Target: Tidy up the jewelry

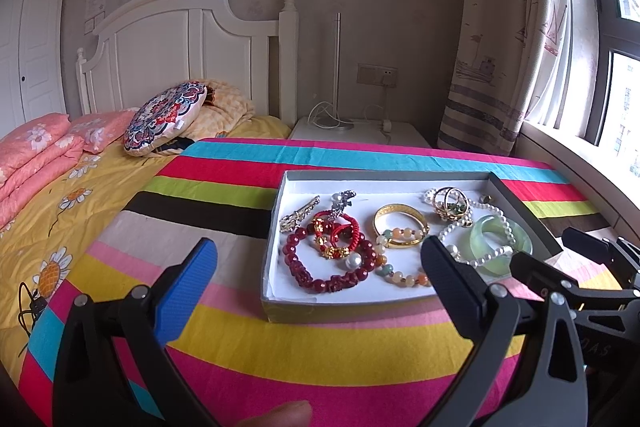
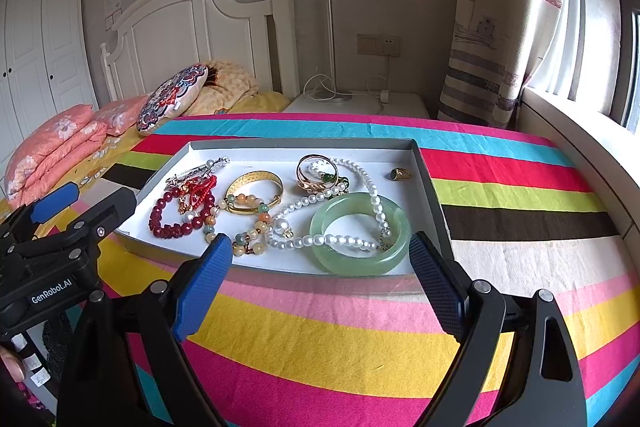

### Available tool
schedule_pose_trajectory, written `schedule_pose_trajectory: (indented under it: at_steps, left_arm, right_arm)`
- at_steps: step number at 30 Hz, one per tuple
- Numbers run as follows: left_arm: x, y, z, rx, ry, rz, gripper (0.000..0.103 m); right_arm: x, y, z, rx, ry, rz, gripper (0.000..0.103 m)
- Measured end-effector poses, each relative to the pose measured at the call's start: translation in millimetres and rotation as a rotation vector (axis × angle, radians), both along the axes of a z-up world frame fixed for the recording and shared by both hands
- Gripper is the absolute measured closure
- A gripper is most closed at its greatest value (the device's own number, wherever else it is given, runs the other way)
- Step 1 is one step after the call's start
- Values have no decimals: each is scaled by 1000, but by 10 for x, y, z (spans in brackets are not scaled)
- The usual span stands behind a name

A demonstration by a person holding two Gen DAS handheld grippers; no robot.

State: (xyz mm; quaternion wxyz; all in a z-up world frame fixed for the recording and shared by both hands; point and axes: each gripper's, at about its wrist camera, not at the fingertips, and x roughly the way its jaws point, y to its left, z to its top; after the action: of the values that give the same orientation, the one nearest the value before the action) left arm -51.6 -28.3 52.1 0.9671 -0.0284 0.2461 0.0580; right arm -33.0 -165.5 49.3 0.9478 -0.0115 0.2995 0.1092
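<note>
Fingers point(image 2: 202, 287) spread, both grippers | one tray point(image 2: 430, 183); one jade bangle point(image 2: 360, 259)

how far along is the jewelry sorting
Barely started, it seems. All the jewelry sits jumbled in the white tray: the pearl necklace drapes across the jade bangle, and the red bead bracelet tangles with the rest. Left gripper and right gripper hover open, holding nothing. Sorting is all left.

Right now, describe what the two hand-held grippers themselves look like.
Both match: the left hand-held gripper and right hand-held gripper have black frames with silver pivot screws and two wedge-shaped fingers faced with textured blue pads. The right wrist view shows white "GenRobot.AI" lettering on the left one's black body. No cables or sleeves are visible on them.
</note>
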Motion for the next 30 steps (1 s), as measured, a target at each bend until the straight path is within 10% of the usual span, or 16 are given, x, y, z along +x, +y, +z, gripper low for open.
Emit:
schedule_pose_trajectory:
  at_steps: [30]
  left_arm:
    - [-10,52,-49,-34,51,91,2]
  right_arm:
    - [-38,17,14,4,-10,2,17]
